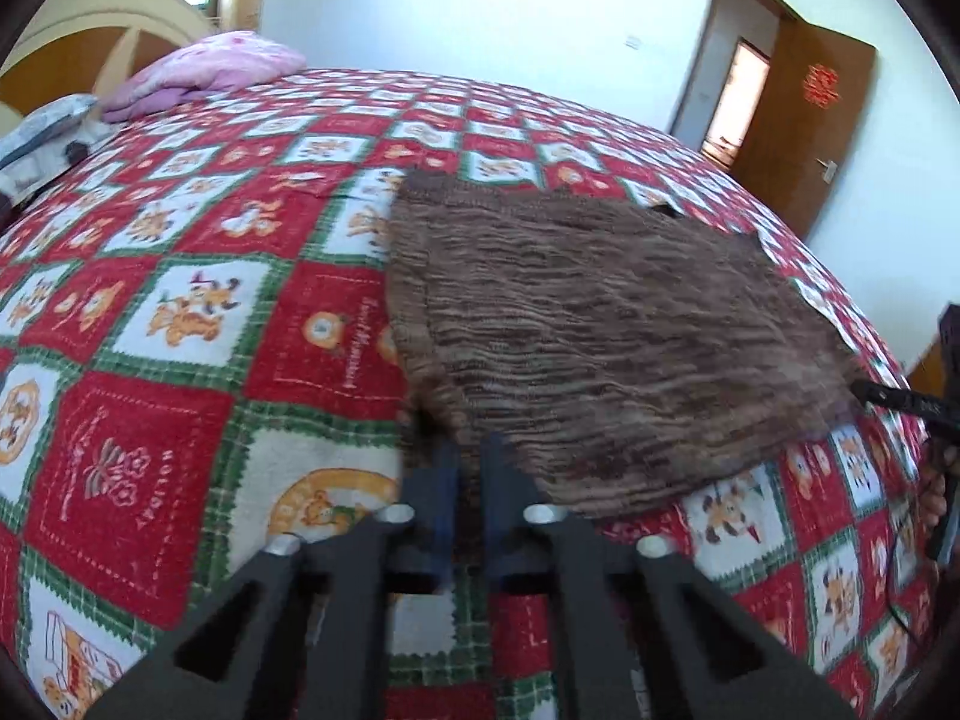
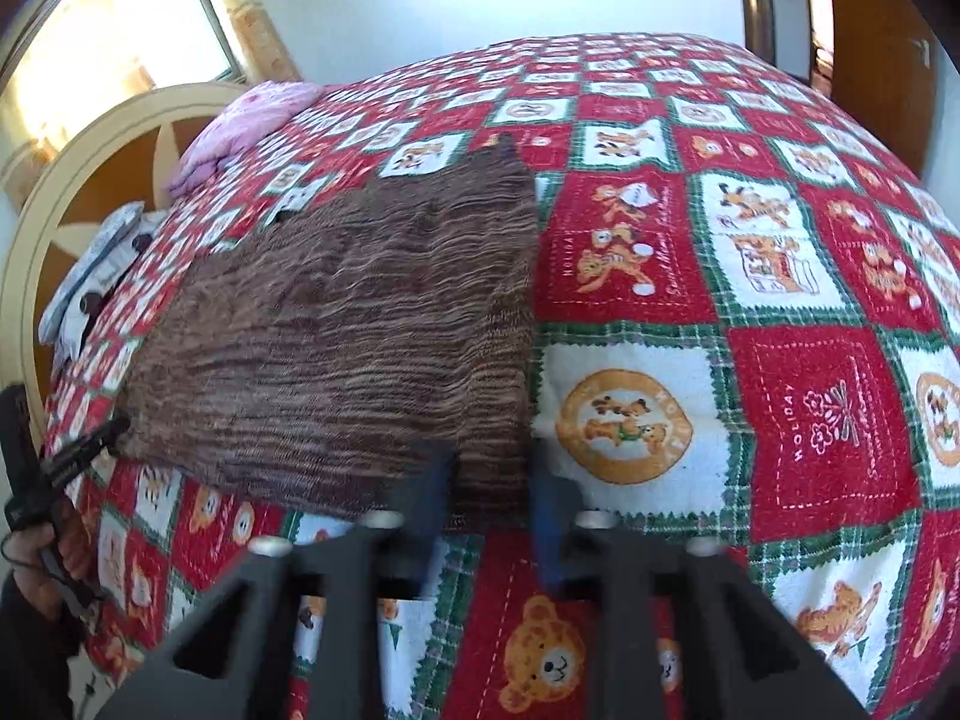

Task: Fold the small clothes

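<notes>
Left wrist view: the left tongs [image 1: 470,456] are clamped on the near left corner of the brown sweater [image 1: 600,324], lying on the bed [image 1: 180,360]. Right wrist view: the right tongs [image 2: 498,480] pinch its near right corner.

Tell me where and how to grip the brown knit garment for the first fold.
Take the brown knit garment by its two near-hem corners, from the near bed edge, fingers angled down. It lies flat on the patchwork quilt, so only edges offer purchase. The left gripper and right gripper are already there.
</notes>
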A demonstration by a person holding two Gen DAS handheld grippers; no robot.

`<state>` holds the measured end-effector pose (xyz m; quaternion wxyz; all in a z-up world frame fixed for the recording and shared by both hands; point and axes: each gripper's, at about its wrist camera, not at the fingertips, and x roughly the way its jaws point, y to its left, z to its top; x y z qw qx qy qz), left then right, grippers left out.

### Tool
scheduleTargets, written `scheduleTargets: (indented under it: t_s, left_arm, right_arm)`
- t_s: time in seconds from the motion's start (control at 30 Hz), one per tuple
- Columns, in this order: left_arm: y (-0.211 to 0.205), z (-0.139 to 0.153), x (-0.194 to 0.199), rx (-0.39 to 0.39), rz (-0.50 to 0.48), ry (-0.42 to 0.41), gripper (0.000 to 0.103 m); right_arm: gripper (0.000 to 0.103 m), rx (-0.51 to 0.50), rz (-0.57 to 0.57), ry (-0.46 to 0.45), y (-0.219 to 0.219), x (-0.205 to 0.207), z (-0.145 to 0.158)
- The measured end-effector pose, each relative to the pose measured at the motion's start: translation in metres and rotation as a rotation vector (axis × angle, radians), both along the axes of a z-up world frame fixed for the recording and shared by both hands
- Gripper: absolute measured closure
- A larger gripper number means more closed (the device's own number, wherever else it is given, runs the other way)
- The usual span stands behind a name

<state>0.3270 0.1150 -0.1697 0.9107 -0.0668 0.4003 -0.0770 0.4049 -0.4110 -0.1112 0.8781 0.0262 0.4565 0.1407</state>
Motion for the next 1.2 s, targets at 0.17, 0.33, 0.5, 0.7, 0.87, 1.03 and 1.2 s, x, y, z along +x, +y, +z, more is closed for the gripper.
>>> scheduleTargets:
  t_s: [0.17,0.33,0.5,0.7,0.87,1.03,1.2]
  left_arm:
    - [0.005,0.022,-0.011,0.006,-0.014,-0.061,0.098]
    - [0.008,0.038,-0.026,0.0,-0.051,-0.102,0.098]
    - [0.006,0.012,-0.025,0.022,-0.051,-0.035,0.098]
    - [0.01,0.001,-0.026,0.001,-0.039,-0.008,0.098]
    - [0.004,-0.001,-0.025,0.025,-0.05,-0.005,0.098]
    - [-0.002,-0.001,-0.034,0.063,-0.064,-0.023,0.098]
    - [0.0,-0.002,-0.033,0.057,-0.051,-0.029,0.096]
  right_arm:
    - [0.092,-0.006,0.032,-0.075,0.002,-0.015,0.026]
    - [0.093,-0.015,0.046,-0.076,0.0,-0.025,0.028]
    - [0.096,-0.005,0.021,-0.023,-0.01,-0.025,0.008]
    - [0.097,-0.032,0.018,-0.002,-0.016,-0.032,0.001]
    - [0.097,-0.027,-0.006,0.019,-0.019,-0.027,-0.007]
    - [0.097,-0.078,0.001,0.021,-0.012,-0.032,-0.005]
    - [0.097,-0.084,-0.006,0.036,-0.013,-0.03,-0.006]
